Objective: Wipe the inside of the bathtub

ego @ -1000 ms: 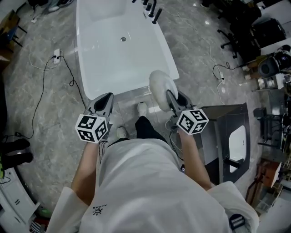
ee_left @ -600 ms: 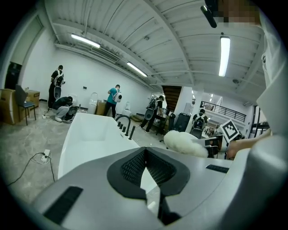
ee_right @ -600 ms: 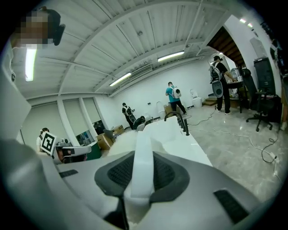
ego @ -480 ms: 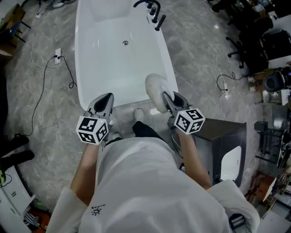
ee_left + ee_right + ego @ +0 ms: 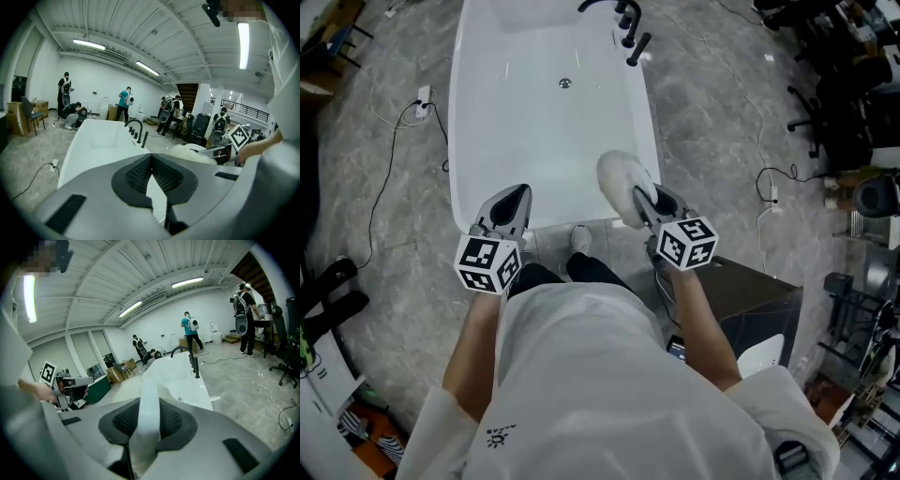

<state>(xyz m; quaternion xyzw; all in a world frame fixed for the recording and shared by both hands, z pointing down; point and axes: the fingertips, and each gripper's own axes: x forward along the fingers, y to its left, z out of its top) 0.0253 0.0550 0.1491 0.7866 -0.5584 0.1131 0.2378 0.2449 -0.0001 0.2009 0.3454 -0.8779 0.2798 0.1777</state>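
Clamping thin strip of white wiping pad [image 5: 619, 180], right gripper [image 5: 641, 197] risks losing it once pad drags on tub wall: hold looks narrow, though pad material hard to judge. Left gripper [image 5: 516, 195] empty, jaws pressed together. Both forearms bent, held level at near end of bathtub [image 5: 461, 141]; pad over near right corner, seemingly not touching. Basin bare, glossy; drain [image 5: 565, 83] beyond, black faucet [image 5: 623, 17] at far end.

The bathtub [image 5: 534, 141] is cut off at the top, and the right gripper [image 5: 640, 196] hides part of the white pad [image 5: 617, 176].
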